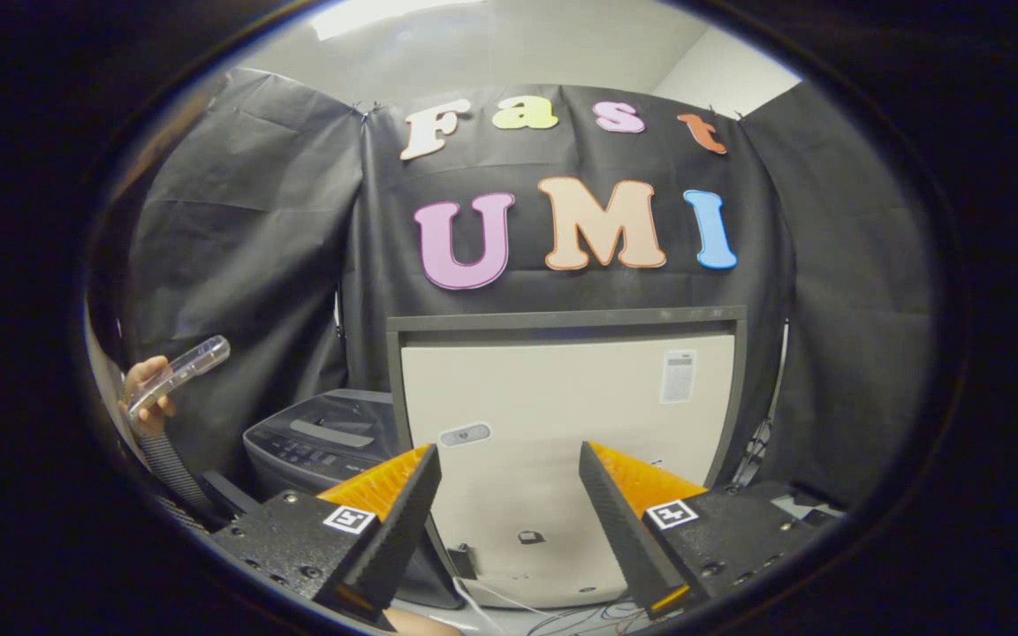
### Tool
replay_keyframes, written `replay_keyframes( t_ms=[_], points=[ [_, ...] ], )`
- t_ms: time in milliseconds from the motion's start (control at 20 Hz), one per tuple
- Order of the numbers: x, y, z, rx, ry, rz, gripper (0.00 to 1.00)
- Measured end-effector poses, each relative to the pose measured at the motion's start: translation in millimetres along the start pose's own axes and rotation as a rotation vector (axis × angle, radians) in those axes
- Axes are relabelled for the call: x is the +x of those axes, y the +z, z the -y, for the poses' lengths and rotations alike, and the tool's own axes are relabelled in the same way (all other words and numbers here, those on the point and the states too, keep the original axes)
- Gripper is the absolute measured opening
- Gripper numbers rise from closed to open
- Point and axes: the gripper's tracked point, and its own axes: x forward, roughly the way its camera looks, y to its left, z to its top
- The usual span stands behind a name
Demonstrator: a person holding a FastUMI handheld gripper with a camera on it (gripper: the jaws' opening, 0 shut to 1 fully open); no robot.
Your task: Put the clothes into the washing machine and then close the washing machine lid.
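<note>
The washing machine's lid (pixel 562 415) stands raised upright, a cream panel in a grey frame, just beyond my fingers. The machine's dark control panel (pixel 319 442) shows to the left of the lid. My gripper (pixel 509 481) is open, its two fingers wide apart with nothing between them, pointing at the lower part of the raised lid. No clothes are visible.
A person's hand (pixel 148 393) at the left holds a clear-cased phone (pixel 180 373). Loose cables (pixel 580 614) lie below the lid between my fingers. Black cloth walls close in the booth behind and at both sides.
</note>
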Motion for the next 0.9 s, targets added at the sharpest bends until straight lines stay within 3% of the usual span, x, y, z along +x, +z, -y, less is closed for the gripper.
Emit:
replay_keyframes(
  t_ms=[400,900],
  points=[
    [-12.9,-4.2,23.2,0.033,-0.02,0.037,0.96],
    [-9.3,-76.6,19.0,0.088,0.018,0.027,0.97]
  ],
)
